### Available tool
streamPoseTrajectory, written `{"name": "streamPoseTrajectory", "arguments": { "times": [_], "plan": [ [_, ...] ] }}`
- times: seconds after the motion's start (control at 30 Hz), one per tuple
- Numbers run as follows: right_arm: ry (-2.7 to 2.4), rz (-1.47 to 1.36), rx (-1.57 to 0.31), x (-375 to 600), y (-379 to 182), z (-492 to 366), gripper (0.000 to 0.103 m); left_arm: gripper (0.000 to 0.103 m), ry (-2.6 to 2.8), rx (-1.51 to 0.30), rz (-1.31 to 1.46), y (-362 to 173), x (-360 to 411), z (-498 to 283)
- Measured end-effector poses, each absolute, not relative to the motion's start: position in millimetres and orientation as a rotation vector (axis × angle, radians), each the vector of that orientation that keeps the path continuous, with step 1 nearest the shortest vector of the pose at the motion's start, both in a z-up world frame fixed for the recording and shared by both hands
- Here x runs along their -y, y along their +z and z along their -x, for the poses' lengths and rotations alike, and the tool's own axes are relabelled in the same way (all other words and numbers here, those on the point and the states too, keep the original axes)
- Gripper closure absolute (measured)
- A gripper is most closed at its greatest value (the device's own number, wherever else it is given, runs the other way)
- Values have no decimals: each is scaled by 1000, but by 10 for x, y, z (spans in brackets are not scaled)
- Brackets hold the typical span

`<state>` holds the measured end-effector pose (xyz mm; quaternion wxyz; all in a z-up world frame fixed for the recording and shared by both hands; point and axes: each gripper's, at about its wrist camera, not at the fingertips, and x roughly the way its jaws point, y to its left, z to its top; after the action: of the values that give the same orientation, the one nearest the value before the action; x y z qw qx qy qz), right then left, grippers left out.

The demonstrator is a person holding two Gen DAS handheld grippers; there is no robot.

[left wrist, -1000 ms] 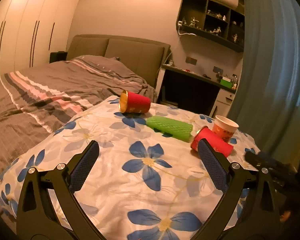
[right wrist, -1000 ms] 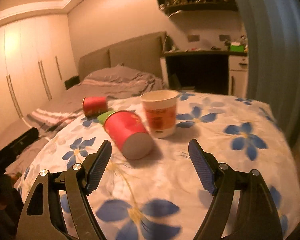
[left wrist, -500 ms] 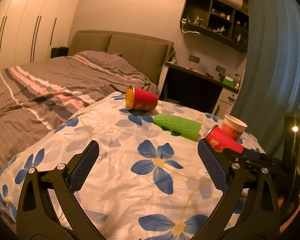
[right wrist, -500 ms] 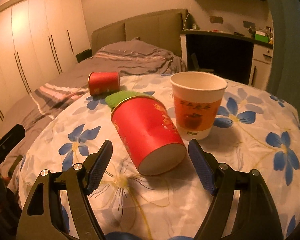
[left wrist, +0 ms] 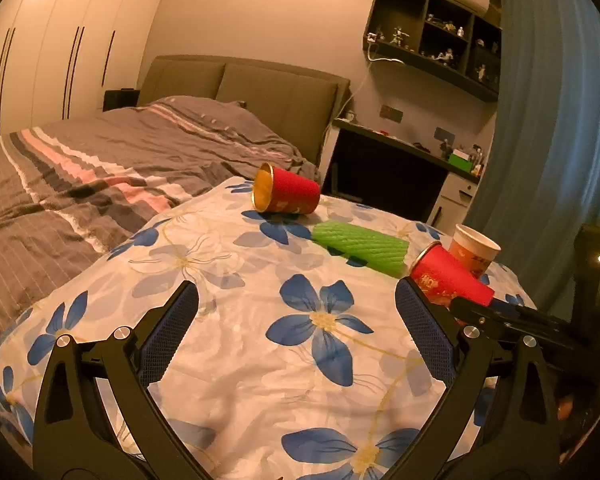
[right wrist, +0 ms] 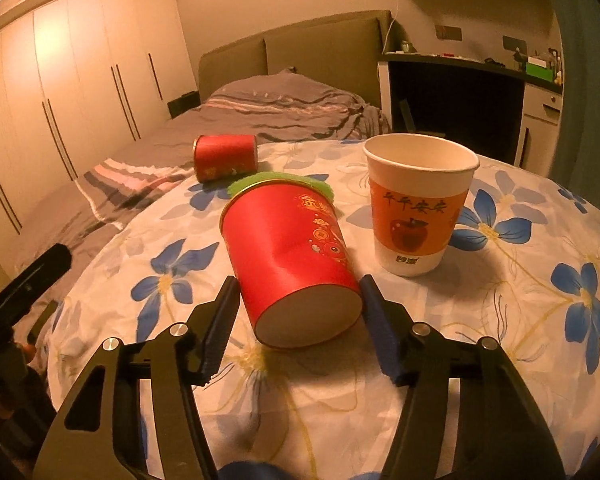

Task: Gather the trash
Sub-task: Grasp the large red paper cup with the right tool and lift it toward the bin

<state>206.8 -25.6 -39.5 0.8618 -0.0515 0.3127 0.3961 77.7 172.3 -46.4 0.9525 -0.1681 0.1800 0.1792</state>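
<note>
Right wrist: right hand-held gripper (right wrist: 298,300) pinching toppled red cup (right wrist: 290,256); left spread.

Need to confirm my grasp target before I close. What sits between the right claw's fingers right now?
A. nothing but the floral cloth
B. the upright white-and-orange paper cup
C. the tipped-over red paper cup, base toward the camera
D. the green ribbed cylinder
C: in the right wrist view the right claw has a finger on each side of the base end of the tipped-over red paper cup; the upright white-and-orange paper cup stands apart to its right.
</note>
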Motion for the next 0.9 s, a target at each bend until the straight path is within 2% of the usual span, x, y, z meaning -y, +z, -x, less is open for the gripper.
{"name": "streamPoseTrajectory", "arguments": {
  "times": [0.5,0.9],
  "plan": [
    [708,-28,-523,1077,-249,-1567,44,6,206,-375,308,-376,-1335,-1005],
    [432,-203,-385,2173,-13,-1520,44,6,26,-411,219,-222,-577,-1890]
  ]
}}
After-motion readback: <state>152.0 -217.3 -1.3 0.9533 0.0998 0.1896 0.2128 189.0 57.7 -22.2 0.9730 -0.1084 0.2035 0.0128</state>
